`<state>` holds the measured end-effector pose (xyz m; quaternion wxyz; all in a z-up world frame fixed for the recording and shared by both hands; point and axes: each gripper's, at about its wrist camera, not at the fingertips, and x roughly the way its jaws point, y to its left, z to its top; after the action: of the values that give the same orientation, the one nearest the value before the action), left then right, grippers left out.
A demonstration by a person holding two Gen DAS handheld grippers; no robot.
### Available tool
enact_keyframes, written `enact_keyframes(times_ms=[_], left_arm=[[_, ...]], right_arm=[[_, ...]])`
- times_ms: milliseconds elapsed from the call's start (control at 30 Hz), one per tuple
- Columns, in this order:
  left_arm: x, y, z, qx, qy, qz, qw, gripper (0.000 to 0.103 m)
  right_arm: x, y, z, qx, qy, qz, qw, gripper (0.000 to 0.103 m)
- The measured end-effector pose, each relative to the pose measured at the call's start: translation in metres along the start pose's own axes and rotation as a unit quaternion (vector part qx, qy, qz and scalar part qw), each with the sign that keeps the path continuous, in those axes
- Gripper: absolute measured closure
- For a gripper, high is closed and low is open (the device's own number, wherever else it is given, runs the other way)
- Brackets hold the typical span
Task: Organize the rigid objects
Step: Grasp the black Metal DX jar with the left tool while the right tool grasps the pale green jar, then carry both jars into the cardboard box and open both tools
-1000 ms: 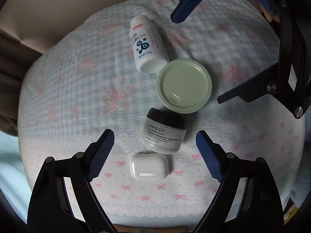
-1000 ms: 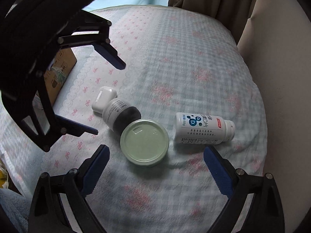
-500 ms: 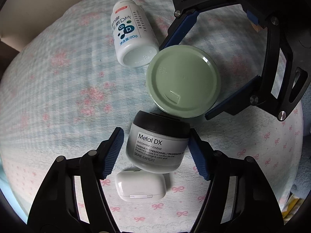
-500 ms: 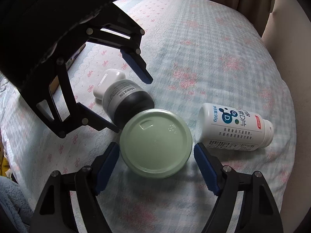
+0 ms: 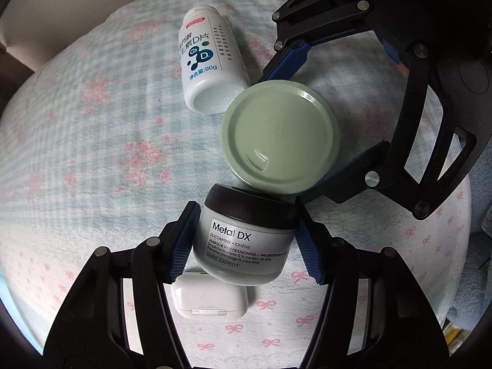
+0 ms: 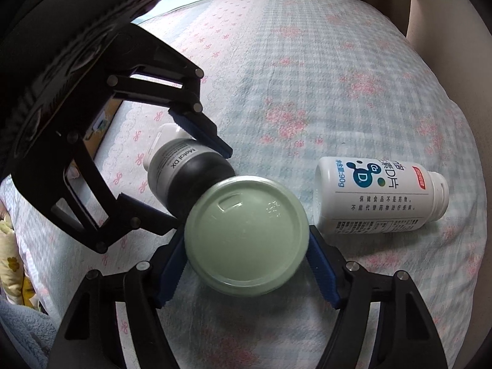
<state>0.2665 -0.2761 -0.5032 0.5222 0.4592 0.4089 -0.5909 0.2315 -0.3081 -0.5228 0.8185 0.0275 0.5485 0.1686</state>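
Both grippers are down on the bedspread (image 5: 92, 141), each around one item. The left gripper (image 5: 246, 240) has its blue pads pressed on both sides of the grey jar (image 5: 243, 246), which lies tipped with its black lid toward the green lid (image 5: 279, 138); this looks like a settled grip at a middling opening. The right gripper (image 6: 246, 264) straddles the green lid (image 6: 246, 240), jaws closing, pads at or touching its rim on both sides; I can't tell if it is firmly pinched yet. The jar and the green lid touch or nearly touch, and the white earbud case (image 5: 212, 298) sits just under the jar, partly hidden. The white bottle (image 6: 381, 196) lies on its side just beside the green lid, untouched. To do this step well: finish the right squeeze square across the lid's widest line, as a thin rim slips easily. Lift the jar straight up so it doesn't drag the case or bump the lid. Keep the two grippers from knocking each other, they are crowded. The soft bedding gives, so avoid pressing down.
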Motion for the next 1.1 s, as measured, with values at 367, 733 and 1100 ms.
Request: enact_keyframes(times_ms=[367,733,1100], left_arm=[[-0.051,0.009,-0.007,-0.129,-0.014,0.030,0.9911,0.046],[-0.179,-0.021,-0.014,-0.269,-0.071,0.116,0.9533,0.046],[-0.299,-0.065,-0.077,-0.440,-0.121,0.177,0.8720,0.046]], right_arm=[[-0.036,-0.011,0.007,0.074,-0.022,-0.018,0.997,0.035],[-0.138,0.008,0.030,0.125,-0.106,-0.047,0.985,0.035],[-0.240,0.082,0.075,0.074,-0.144,-0.022,0.987,0.035]])
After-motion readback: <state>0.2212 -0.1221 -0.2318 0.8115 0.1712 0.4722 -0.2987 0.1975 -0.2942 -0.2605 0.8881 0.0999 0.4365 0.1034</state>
